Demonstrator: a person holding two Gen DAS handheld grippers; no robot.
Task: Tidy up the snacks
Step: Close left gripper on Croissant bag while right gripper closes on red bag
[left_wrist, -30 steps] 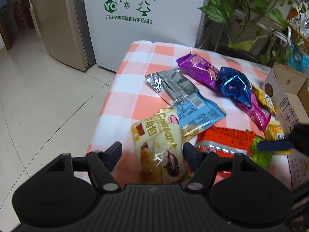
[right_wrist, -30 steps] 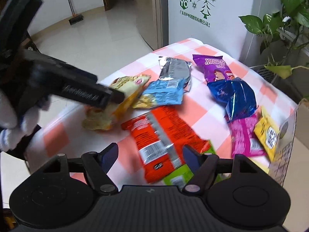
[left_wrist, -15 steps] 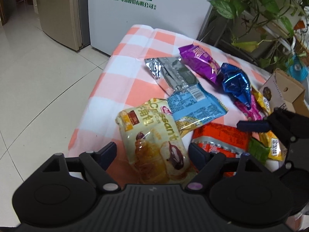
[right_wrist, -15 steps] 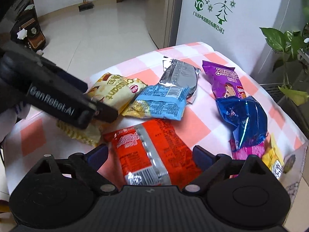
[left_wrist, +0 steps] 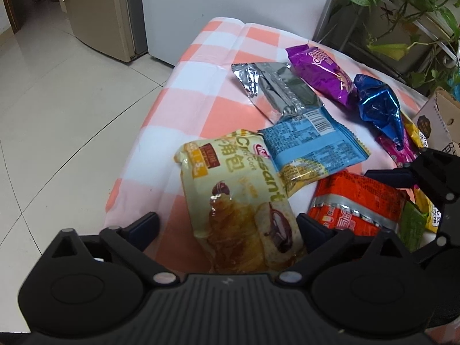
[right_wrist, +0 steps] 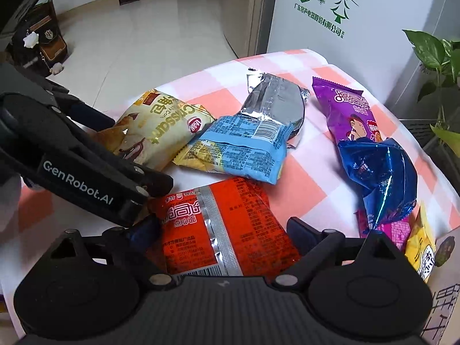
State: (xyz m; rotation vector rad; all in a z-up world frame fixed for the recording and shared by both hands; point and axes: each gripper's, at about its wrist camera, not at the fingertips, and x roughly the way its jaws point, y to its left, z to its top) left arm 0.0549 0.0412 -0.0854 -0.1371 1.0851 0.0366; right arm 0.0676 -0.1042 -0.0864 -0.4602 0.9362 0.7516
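Both tools lowered closer. Left tool point(left_wrist: 227, 230) opening wide, astride croissant pack point(left_wrist: 238, 198) on tabletop point(left_wrist: 218, 57), no contact; right tool point(right_wrist: 222, 230) closing astride red packet point(right_wrist: 224, 227). Packs light, crinkly, slippery: grip across the middle.

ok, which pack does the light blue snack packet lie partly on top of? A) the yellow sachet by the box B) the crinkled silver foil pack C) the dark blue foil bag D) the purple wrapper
B: in the right wrist view the light blue snack packet overlaps the near end of the crinkled silver foil pack, apart from the other three.
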